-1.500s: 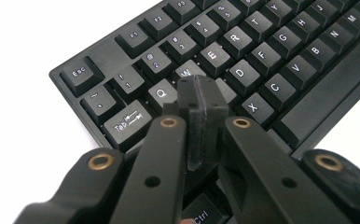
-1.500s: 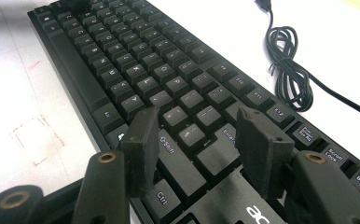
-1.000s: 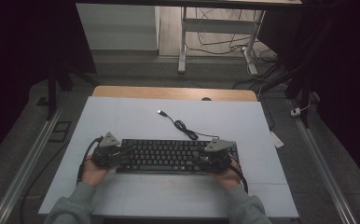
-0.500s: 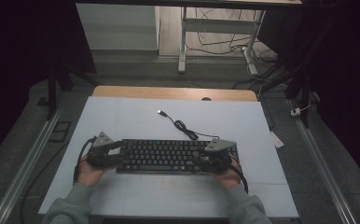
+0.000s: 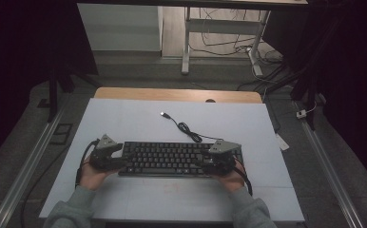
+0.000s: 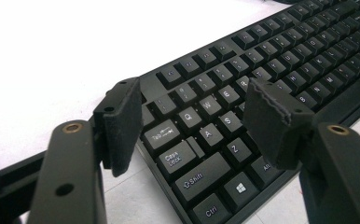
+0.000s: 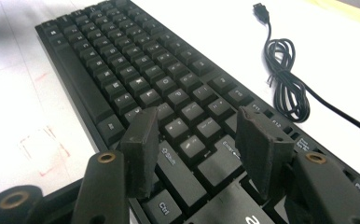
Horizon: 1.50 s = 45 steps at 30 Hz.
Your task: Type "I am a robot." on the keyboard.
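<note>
Surface: white table (image 5: 124, 118).
Left gripper (image 6: 194, 126): jaws just opened, straddling keyboard (image 5: 165, 159) end, unclamped.
Right gripper (image 7: 194, 149): jaws apart above keys.
Advice: both ends to be clamped evenly.

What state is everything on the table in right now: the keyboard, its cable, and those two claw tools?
keyboard: flat on the table, keys up, not gripped.
cable: loosely coiled behind the keyboard, plug lying free, unplugged.
left gripper: jaws have just been opening, now open over the keyboard's left end, pads clear of it.
right gripper: open over the keyboard's right end, pads apart.
table: white top, faint red mark near the front.
</note>
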Each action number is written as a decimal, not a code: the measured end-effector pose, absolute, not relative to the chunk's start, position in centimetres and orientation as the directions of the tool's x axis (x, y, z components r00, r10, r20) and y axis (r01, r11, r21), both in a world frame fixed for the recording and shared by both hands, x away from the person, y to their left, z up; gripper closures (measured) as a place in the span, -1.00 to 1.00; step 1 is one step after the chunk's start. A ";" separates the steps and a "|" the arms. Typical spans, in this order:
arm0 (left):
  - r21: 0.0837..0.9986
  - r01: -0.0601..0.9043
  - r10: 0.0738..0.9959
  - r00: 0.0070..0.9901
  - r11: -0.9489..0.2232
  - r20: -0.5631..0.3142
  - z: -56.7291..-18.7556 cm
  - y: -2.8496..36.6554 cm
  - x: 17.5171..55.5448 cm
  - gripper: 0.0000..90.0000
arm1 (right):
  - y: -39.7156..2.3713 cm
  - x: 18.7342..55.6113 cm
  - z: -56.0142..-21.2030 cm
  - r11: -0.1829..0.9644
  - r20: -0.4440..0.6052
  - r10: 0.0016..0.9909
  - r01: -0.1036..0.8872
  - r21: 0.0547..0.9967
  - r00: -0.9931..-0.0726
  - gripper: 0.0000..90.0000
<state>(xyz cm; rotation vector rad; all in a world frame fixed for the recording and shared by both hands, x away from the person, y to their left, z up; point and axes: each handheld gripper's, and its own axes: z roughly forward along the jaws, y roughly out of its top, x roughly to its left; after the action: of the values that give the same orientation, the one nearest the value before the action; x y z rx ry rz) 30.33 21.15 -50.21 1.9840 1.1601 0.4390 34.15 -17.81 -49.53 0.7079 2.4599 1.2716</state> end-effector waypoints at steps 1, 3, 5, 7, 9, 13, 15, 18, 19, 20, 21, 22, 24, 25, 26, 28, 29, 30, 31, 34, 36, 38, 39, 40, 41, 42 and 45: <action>0.766 0.579 0.848 0.523 -0.279 -0.086 -50.2 21.1 30.3 -0.20 | -17.8 34.2 -49.5 0.489 -0.024 0.541 0.292 0.822 -0.840 0.10; 0.766 0.579 0.849 0.521 -0.278 -0.086 -50.2 21.1 30.3 -0.22 | -17.7 34.2 -49.3 0.486 -0.022 0.539 0.290 0.825 -0.842 0.10; 0.767 0.580 0.849 0.521 -0.276 -0.088 -50.2 21.1 30.4 -0.23 | -17.6 34.2 -49.2 0.476 -0.016 0.538 0.288 0.831 -0.843 0.10; 0.765 0.582 0.850 0.519 -0.275 -0.088 -50.2 21.1 30.4 -0.24 | -17.5 34.2 -49.1 0.466 -0.008 0.540 0.290 0.836 -0.842 0.10; 0.764 0.584 0.852 0.517 -0.276 -0.087 -50.3 21.1 30.4 -0.25 | -17.4 34.2 -48.9 0.461 -0.001 0.540 0.295 0.837 -0.842 0.10; 0.761 0.587 0.854 0.514 -0.276 -0.087 -50.3 21.1 30.5 -0.26 | -16.9 34.3 -48.6 0.456 0.007 0.539 0.299 0.838 -0.842 0.11; 0.759 0.589 0.855 0.512 -0.275 -0.087 -50.4 21.1 30.5 -0.26 | -16.6 34.3 -48.6 0.455 0.008 0.540 0.299 0.838 -0.842 0.12; 0.755 0.592 0.853 0.515 -0.283 -0.084 -50.5 20.9 30.5 -0.26 | -15.9 34.4 -48.6 0.461 0.012 0.531 0.301 0.835 -0.847 0.13; 0.754 0.592 0.853 0.515 -0.284 -0.083 -50.5 20.9 30.5 -0.26 | -15.6 34.4 -48.6 0.465 0.012 0.527 0.300 0.833 -0.850 0.15; 0.753 0.593 0.853 0.515 -0.285 -0.083 -50.6 20.8 30.5 -0.26 | -15.3 34.4 -48.6 0.469 0.010 0.521 0.297 0.832 -0.853 0.17; 0.753 0.593 0.852 0.517 -0.286 -0.083 -50.6 20.8 30.5 -0.26 | -15.0 34.4 -48.7 0.473 0.008 0.516 0.293 0.831 -0.857 0.19; 0.752 0.591 0.850 0.520 -0.290 -0.081 -50.6 20.8 30.5 -0.26 | -14.7 34.4 -48.7 0.481 0.005 0.510 0.290 0.827 -0.860 0.21; 0.753 0.591 0.850 0.520 -0.289 -0.081 -50.6 20.8 30.6 -0.27 | -14.1 34.4 -48.8 0.493 0.004 0.496 0.285 0.822 -0.868 0.30; 0.754 0.590 0.850 0.521 -0.290 -0.081 -50.6 20.7 30.5 -0.26 | -13.7 34.4 -48.8 0.497 0.006 0.489 0.285 0.819 -0.872 0.36; 0.754 0.589 0.850 0.521 -0.290 -0.081 -50.6 20.7 30.5 -0.26 | -13.4 34.4 -48.8 0.501 0.009 0.480 0.283 0.818 -0.877 0.42; 0.752 0.590 0.849 0.522 -0.294 -0.079 -50.6 20.7 30.6 -0.26 | -12.7 34.5 -48.8 0.514 0.012 0.463 0.279 0.811 -0.886 0.59; 0.751 0.591 0.848 0.524 -0.296 -0.077 -50.6 20.7 30.6 -0.26 | -12.4 34.6 -48.8 0.522 0.014 0.457 0.281 0.805 -0.889 0.66; 0.750 0.591 0.848 0.524 -0.297 -0.077 -50.6 20.7 30.6 -0.26 | -12.1 34.6 -48.9 0.528 0.017 0.451 0.282 0.801 -0.892 0.74; 0.749 0.591 0.847 0.525 -0.299 -0.076 -50.7 20.7 30.6 -0.27 | -11.9 34.6 -49.0 0.529 0.024 0.442 0.282 0.800 -0.897 0.81; 0.749 0.590 0.846 0.528 -0.302 -0.075 -50.7 20.6 30.6 -0.27 | -11.2 34.6 -49.3 0.552 0.026 0.427 0.284 0.784 -0.904 0.95; 0.748 0.592 0.846 0.527 -0.300 -0.078 -50.7 20.5 30.5 -0.26 | -10.8 34.6 -49.5 0.560 0.029 0.420 0.284 0.778 -0.907 0.99; 0.748 0.591 0.846 0.528 -0.302 -0.076 -50.8 20.5 30.5 -0.27 | -10.5 34.6 -49.6 0.568 0.032 0.412 0.284 0.773 -0.911 0.99; 0.748 0.590 0.845 0.530 -0.305 -0.074 -50.8 20.5 30.6 -0.27 | -10.3 34.5 -49.7 0.571 0.032 0.410 0.283 0.771 -0.912 0.99; 0.748 0.590 0.844 0.531 -0.306 -0.073 -50.8 20.5 30.6 -0.26 | -10.2 34.5 -49.8 0.575 0.032 0.406 0.282 0.768 -0.913 0.99; 0.746 0.590 0.844 0.532 -0.308 -0.072 -50.8 20.5 30.6 -0.26 | -10.0 34.5 -49.8 0.577 0.029 0.405 0.281 0.767 -0.914 0.99; 0.746 0.590 0.844 0.532 -0.309 -0.071 -50.8 20.5 30.6 -0.26 | -9.8 34.4 -49.9 0.579 0.031 0.403 0.281 0.766 -0.915 0.99; 0.745 0.591 0.843 0.533 -0.311 -0.071 -50.9 20.5 30.6 -0.27 | -9.3 34.4 -50.2 0.591 0.019 0.400 0.274 0.759 -0.916 0.99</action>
<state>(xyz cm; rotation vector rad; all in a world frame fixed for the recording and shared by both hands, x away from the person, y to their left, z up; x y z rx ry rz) 30.57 20.48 -50.86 2.0280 1.1591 0.4321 34.44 -9.30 -50.21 0.5682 2.6626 1.2298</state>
